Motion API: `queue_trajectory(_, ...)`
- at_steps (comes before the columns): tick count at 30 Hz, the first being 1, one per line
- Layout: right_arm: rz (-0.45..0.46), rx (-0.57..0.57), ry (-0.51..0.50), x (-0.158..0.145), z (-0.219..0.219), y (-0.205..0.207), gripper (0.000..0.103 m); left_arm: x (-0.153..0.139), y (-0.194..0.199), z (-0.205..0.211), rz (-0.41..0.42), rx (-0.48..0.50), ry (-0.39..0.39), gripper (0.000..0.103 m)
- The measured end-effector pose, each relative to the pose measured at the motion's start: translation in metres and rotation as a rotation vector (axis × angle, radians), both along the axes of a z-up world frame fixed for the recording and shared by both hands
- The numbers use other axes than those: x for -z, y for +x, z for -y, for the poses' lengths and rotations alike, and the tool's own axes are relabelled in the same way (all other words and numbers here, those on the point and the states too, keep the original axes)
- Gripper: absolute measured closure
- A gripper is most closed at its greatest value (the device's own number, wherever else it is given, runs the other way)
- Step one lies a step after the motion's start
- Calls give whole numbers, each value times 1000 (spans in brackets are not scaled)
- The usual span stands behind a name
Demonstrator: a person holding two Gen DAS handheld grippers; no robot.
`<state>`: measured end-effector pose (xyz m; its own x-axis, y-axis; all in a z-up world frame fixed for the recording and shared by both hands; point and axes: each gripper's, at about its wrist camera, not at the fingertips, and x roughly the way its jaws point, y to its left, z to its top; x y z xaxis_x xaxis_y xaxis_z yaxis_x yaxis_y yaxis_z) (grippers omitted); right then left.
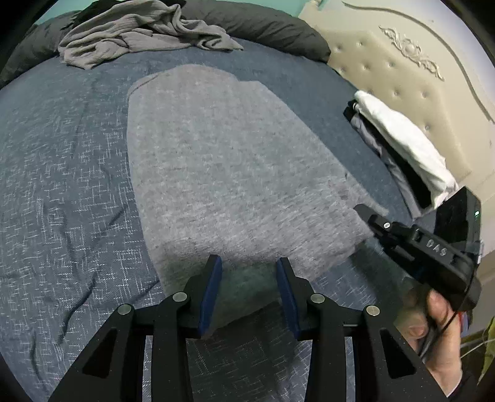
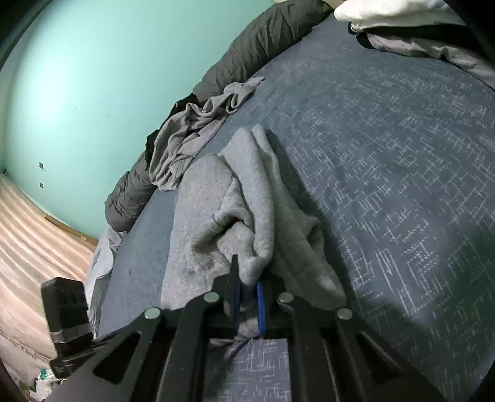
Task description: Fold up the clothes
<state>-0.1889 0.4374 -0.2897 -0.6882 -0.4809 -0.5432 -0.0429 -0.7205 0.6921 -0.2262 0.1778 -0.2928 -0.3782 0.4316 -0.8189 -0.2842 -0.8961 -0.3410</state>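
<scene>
**One grey piece mid-fold, a stack done, a heap waiting**

The bed [image 1: 62, 160], in its blue patterned cover, fills both of your views. Across the centre of the left wrist frame lies the grey sweater [image 1: 216, 160], spread flat and smooth, its near edge reaching down to your gripper tips. In the right wrist frame the same sweater [image 2: 210, 210] shows its side bunched and lifted into folds at centre.

At the top left of the left view sits a crumpled grey garment [image 1: 139, 34], loose and unfolded, against the dark pillow [image 1: 263, 27]. At the right edge, by the headboard [image 1: 402, 77], a folded stack [image 1: 402, 145] with a white piece on top lies tidy.

So judge the job as partway: some clothes lie folded, the sweater is being worked, and the crumpled garment is left.

Your left gripper [image 1: 249, 269], at bottom centre, has its jaws wide apart and holds nothing; the sweater's edge lies just beyond the tips. Your right gripper [image 2: 247, 287], at bottom centre of its own view, is nearly closed, pinching a fold of the sweater's edge. Whether that is a sleeve or the hem, the bunching makes hard to tell.
</scene>
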Motion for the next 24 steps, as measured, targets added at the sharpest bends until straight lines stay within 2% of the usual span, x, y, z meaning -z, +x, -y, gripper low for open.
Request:
queue_trajectory(3, -6, 5, 9, -4, -3, 9, 97, -2, 0, 1, 0, -4, 2, 63)
queue_trajectory(9, 65, 43, 10, 20, -11, 17, 98, -9, 6, 4, -7, 3, -15, 63)
queue_trajectory(14, 105, 56, 13, 32, -12, 17, 98, -15, 6, 22, -17, -60, 0, 63)
queue_trajectory(20, 116, 53, 23, 36, -13, 14, 98, -9, -2, 45, 15, -141, 35, 62)
queue_trajectory(24, 116, 30, 15, 38, -15, 11, 97, -1, -7, 53, 51, -163, 90, 57)
